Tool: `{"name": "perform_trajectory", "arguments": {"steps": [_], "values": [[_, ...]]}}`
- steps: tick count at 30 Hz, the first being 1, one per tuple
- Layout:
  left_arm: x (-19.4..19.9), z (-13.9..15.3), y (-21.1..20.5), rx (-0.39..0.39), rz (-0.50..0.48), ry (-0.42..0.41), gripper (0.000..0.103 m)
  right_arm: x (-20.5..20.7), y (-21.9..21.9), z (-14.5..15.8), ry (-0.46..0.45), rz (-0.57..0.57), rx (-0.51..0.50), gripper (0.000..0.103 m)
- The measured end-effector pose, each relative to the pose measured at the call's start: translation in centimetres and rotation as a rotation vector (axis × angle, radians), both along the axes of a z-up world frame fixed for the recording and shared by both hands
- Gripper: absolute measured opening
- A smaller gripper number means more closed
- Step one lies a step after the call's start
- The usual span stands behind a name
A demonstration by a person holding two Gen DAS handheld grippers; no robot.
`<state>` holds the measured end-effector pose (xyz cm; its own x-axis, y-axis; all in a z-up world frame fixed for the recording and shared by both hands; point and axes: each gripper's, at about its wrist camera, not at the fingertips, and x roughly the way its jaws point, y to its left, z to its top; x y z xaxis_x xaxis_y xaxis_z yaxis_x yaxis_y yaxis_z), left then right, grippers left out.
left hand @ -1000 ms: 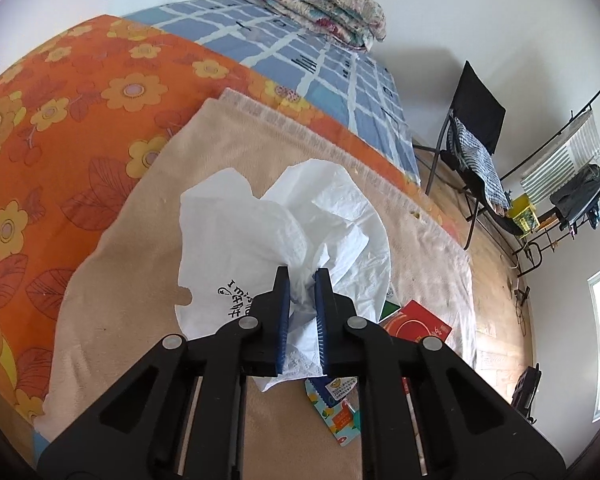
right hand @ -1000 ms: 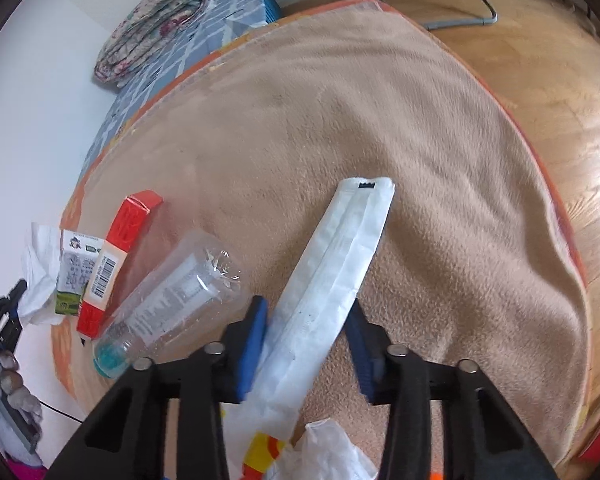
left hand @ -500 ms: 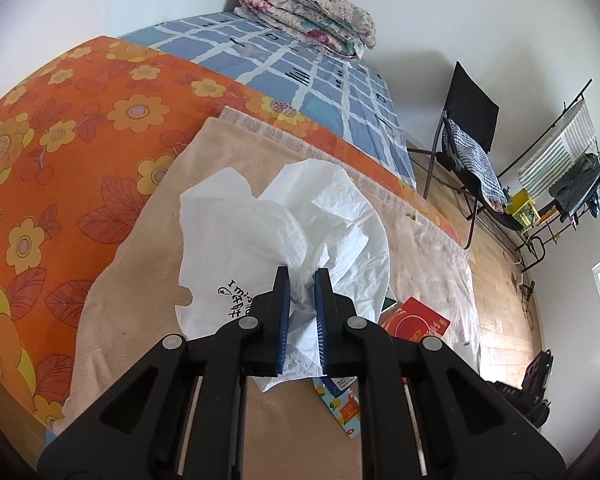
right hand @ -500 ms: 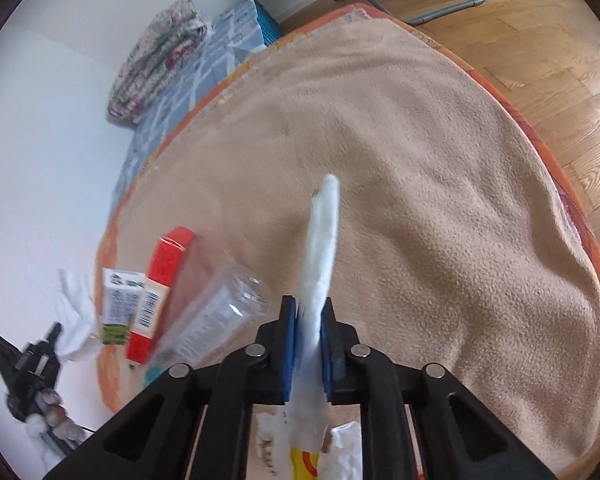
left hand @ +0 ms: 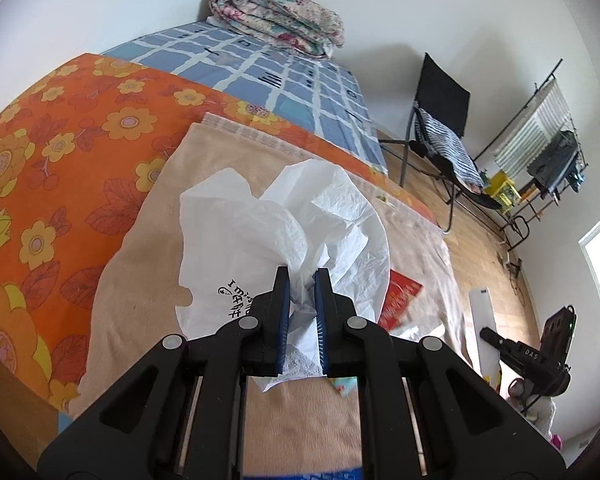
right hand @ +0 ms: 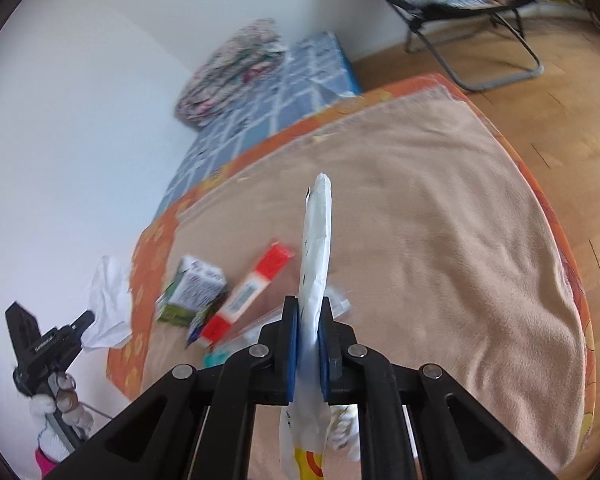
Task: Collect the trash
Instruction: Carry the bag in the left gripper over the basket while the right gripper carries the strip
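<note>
Left gripper (left hand: 302, 280) is pinching the bunched neck of a white plastic bag (left hand: 284, 236), which is billowing above the tan blanket (left hand: 148, 280). Right gripper (right hand: 308, 312) is clamping a long white wrapper (right hand: 318, 232) edge-on, up off the blanket, with a red-and-white box (right hand: 248, 294) and small carton (right hand: 198, 284) lying beyond, left.

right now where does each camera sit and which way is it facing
Left wrist: on the left tongs, facing along the bed toward the chair; they clamp a white plastic bag.
Right wrist: on the right tongs, facing across the beige blanket; they clamp a long white wrapper.
Shared: each view shows the other tongs, the blanket, the red box.
</note>
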<state>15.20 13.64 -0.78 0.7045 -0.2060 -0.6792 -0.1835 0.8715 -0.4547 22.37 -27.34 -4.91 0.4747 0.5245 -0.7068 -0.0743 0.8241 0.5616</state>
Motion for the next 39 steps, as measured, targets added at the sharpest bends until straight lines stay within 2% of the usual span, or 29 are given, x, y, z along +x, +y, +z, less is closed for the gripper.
{"name": "perform_trajectory", "arguments": {"steps": [9,18,29,34,39], "values": [[-6.2,1.7,-2.3,0.019,-0.083,-0.039,0.010,-6.8,3.2,4.0,-0.148,0.161,-0.049,0.007],[-12.1,0.5,-6.6,-0.001,-0.207,-0.011,0.010,-14.1,7.8,3.0,-0.185,0.367,-0.099,0.007],[-18.2,-6.2,-10.4,-0.002,-0.328,0.158,0.010,-19.6,9.9,-0.6,-0.160,0.516,-0.191,0.007],[-19.5,-9.4,-11.6,-0.019,-0.371,0.259,0.010,-20.8,11.1,-2.1,-0.123,0.564,-0.218,0.007],[-20.0,-11.8,-13.2,0.009,-0.423,0.344,0.010,-21.5,12.1,-3.6,-0.093,0.599,-0.244,0.007]]}}
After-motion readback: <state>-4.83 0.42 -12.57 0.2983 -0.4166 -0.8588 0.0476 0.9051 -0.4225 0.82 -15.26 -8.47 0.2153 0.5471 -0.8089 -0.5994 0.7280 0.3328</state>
